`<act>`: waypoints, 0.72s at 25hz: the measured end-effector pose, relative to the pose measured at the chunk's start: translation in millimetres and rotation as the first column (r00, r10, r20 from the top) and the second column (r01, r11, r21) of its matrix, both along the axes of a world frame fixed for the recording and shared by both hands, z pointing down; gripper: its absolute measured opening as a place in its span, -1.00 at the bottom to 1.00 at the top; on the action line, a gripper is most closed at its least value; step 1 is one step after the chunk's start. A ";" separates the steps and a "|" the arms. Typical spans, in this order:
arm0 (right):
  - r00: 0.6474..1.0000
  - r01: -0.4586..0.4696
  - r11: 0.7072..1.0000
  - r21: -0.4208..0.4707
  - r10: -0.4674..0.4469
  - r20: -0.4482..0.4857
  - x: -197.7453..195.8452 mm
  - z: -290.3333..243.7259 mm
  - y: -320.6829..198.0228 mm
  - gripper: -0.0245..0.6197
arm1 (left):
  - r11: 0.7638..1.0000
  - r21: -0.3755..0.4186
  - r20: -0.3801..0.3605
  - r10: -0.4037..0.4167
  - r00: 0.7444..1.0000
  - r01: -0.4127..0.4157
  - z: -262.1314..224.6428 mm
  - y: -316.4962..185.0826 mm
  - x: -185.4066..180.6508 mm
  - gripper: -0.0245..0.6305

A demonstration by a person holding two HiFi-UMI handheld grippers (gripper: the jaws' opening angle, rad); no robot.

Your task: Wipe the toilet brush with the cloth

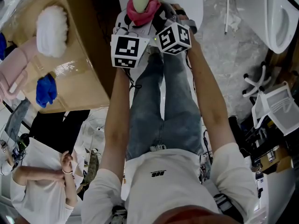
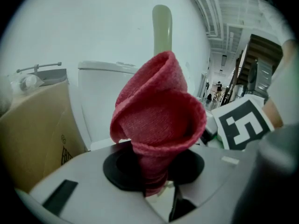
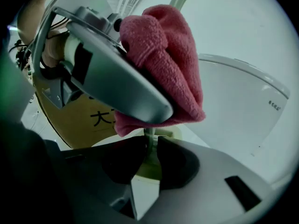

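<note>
While both claws are held out side by side in front of the person, the left claw is clenched on the red cloth. The cloth's bunched lower end is pinched between the dark pads, and its upper part opens out like a funnel just ahead of the jaws. Directly behind the cloth, rising above its top edge, stands the pale green handle of the toilet brush.

The right claw is grasping the brush's thin green stem, with a dark pad closed against it on either side. Just above its jaws the cloth sits bunched round the stem. The left claw's grey jaw reaches in from the right claw's upper left and lies against the cloth.

Beyond both claws stands a white toilet, close behind the brush. To the left of the left claw is a cardboard box. In the head view the two marker cubes sit almost touching, with the cloth just ahead of them. A second person stands well off on the left claw's side.
</note>
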State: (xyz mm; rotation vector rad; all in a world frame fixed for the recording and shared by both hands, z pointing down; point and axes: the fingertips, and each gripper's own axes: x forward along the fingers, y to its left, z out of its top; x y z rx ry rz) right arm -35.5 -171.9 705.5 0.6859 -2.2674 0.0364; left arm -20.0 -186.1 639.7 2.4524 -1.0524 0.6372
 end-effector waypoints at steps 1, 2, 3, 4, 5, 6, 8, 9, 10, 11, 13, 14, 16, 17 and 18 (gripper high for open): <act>1.000 0.000 1.000 -0.001 0.000 0.000 -0.2 0.0 0.0 -0.69 | 1.000 0.007 -0.004 0.002 1.000 -0.002 -5.0 -0.4 -0.5 -0.56; 1.000 0.000 1.000 -0.001 0.000 0.001 -0.4 0.0 -0.1 -0.69 | 1.000 0.015 -0.007 0.005 1.000 -0.005 -10.2 -0.9 -0.9 -0.56; 1.000 0.001 1.000 0.000 -0.001 0.001 -0.3 -0.2 -0.2 -0.69 | 1.000 0.023 -0.010 0.007 1.000 -0.007 -15.6 -1.4 -1.0 -0.56; 1.000 0.001 1.000 0.001 -0.001 0.001 0.0 -0.3 -0.3 -0.69 | 0.999 0.032 -0.013 0.009 1.000 -0.009 -21.1 -2.0 -1.0 -0.56; 1.000 0.001 1.000 0.001 -0.001 0.001 0.2 -0.4 -0.3 -0.69 | 0.999 0.040 -0.018 0.011 1.000 -0.010 -26.7 -2.7 -0.9 -0.55; 1.000 0.001 1.000 0.000 -0.001 0.000 0.3 -0.3 -0.2 -0.69 | 0.999 0.047 -0.022 0.013 1.000 -0.012 -32.2 -3.4 -1.0 -0.56; 1.000 0.001 1.000 -0.002 -0.001 -0.001 0.2 -0.1 0.0 -0.69 | 0.998 0.057 -0.028 0.016 0.999 -0.014 -42.4 -4.6 -1.4 -0.55; 1.000 0.001 1.000 -0.003 -0.001 -0.002 0.2 0.0 0.1 -0.69 | 0.998 0.062 -0.029 0.018 0.999 -0.016 -47.1 -5.2 -1.5 -0.55; 1.000 0.001 1.000 -0.003 -0.001 -0.002 0.2 0.1 0.2 -0.69 | 0.998 0.067 -0.030 0.019 0.999 -0.017 -51.8 -5.9 -1.6 -0.55; 1.000 0.001 1.000 -0.004 -0.001 -0.002 0.2 0.0 0.2 -0.69 | 0.997 0.073 -0.033 0.021 0.999 -0.018 -56.7 -6.7 -1.6 -0.55; 1.000 0.001 1.000 -0.005 -0.001 -0.002 -0.2 -0.2 0.1 -0.69 | 0.996 0.088 -0.042 0.022 0.999 -0.018 -67.1 -8.7 -2.0 -0.55; 1.000 0.001 1.000 -0.005 -0.001 -0.002 -0.5 -0.3 -0.1 -0.69 | 0.995 0.096 -0.047 0.023 0.999 -0.018 -72.7 -9.8 -2.2 -0.55; 1.000 0.001 1.000 -0.004 -0.001 -0.002 -0.7 -0.6 -0.4 -0.69 | 0.994 0.112 -0.060 0.025 0.998 -0.018 -83.7 -12.1 -2.2 -0.55; 1.000 0.001 1.000 -0.004 -0.001 -0.003 -0.6 -0.7 -0.4 -0.69 | 0.993 0.118 -0.065 0.026 0.998 -0.018 -89.1 -13.2 -2.0 -0.54; 1.000 0.001 1.000 -0.004 -0.001 -0.003 -0.4 -0.8 -0.3 -0.69 | 0.992 0.124 -0.071 0.028 0.997 -0.019 -94.7 -14.6 -1.7 -0.54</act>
